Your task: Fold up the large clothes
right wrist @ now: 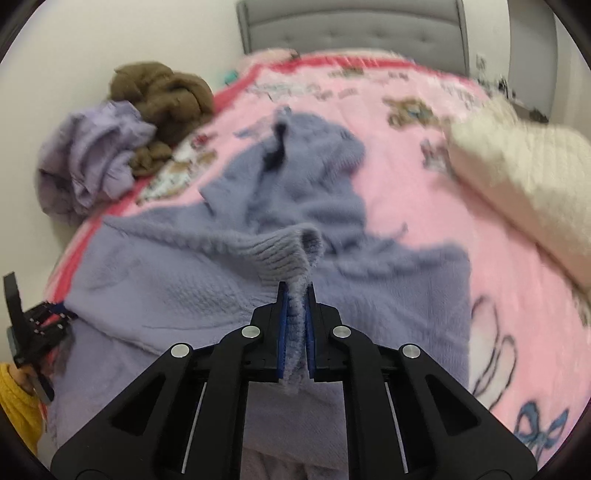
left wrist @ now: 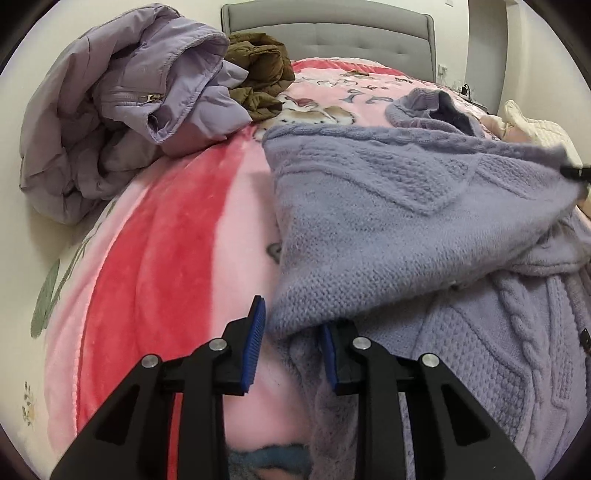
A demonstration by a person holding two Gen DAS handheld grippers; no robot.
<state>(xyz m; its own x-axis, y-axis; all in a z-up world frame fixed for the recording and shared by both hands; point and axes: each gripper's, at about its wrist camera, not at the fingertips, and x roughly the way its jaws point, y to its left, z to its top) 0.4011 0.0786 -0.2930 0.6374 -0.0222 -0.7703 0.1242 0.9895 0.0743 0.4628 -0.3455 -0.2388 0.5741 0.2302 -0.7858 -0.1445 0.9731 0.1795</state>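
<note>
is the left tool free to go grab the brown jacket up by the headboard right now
Probably not yet. The left tool has sweater edge between its pads, and the brown jacket lies far up the bed, past the lilac jacket.

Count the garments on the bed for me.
4: purple sweater in front, lilac jacket and brown garment far left, cream knit right. Others may be hidden.

The lettering on the pink blanket [left wrist: 177,236] is unreadable.

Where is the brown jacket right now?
The brown jacket lies crumpled at the far left of the bed, near the grey headboard, right beside the lilac puffer jacket; both views show it upper left.
</note>
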